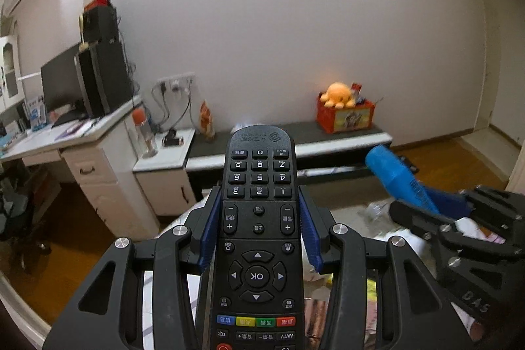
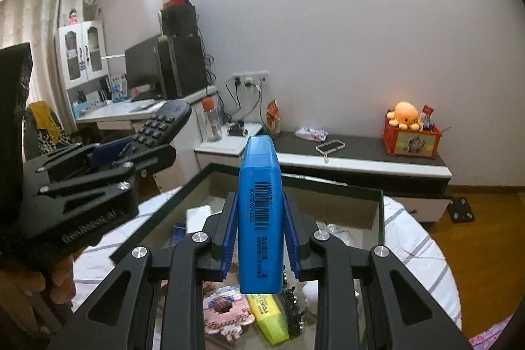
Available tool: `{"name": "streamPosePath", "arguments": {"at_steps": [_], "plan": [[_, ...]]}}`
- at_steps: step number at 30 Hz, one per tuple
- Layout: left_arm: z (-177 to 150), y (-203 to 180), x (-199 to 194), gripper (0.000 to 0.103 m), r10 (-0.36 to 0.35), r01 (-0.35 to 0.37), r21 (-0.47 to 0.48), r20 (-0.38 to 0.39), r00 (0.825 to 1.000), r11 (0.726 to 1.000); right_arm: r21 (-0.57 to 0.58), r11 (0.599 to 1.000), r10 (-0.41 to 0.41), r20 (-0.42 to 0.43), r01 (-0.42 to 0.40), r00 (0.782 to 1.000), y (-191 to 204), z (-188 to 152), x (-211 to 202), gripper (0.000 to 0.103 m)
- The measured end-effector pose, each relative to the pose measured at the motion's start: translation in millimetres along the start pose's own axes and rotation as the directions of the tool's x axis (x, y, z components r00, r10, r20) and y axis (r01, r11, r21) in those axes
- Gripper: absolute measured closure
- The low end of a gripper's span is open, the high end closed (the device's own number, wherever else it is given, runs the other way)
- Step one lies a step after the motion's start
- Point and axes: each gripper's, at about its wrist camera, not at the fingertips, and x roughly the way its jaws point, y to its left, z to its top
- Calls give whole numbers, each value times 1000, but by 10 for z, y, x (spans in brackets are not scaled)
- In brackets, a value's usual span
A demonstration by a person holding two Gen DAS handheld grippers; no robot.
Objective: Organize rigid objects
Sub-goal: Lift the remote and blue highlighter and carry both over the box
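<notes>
Left gripper (image 1: 259,202) pinching a black remote control (image 1: 259,218), keypad up, held in the air. Right gripper (image 2: 260,218) pinching a blue highlighter (image 2: 260,218) above a glass-walled box (image 2: 380,212) of clutter. Beyond: low TV bench (image 2: 361,153) carrying an orange plush octopus (image 2: 405,115).

Remote control (image 1: 259,238) cut off at bottom edge, yellow highlighter (image 2: 269,320) partly hidden behind blue marker (image 2: 260,212)
</notes>
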Motion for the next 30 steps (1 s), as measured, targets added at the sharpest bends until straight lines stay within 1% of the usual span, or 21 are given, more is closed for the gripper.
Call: {"name": "streamPosePath", "arguments": {"at_steps": [5,10,13,17,21,25,28,30], "plan": [[-159,-1,311,59,22,-22,1,-69,997,1000,7,1000,-21,-65,22,998,-51,-98,244,76],[-231,-45,513,59,23,-19,31,-118,993,999,26,999,-42,-130,46,991,-115,-178,440,76],[-244,-49,597,59,12,-7,35,-148,989,999,32,998,-49,-166,55,985,-149,-186,509,76],[-216,2,585,58,-1,6,32,-157,988,999,21,999,-33,-199,38,979,-129,-151,566,76],[-187,108,611,58,3,-2,6,-181,984,1000,-4,999,-32,-258,32,966,-86,-101,656,76],[-192,114,683,58,-3,3,0,-201,980,1000,6,999,-31,-280,34,960,-82,-35,750,76],[-181,98,652,58,-3,4,5,-179,984,1000,9,999,-28,-293,32,956,-49,-29,811,76],[-188,79,639,58,0,2,14,-169,986,1000,9,999,-28,-278,32,960,-23,-15,813,76]]}}
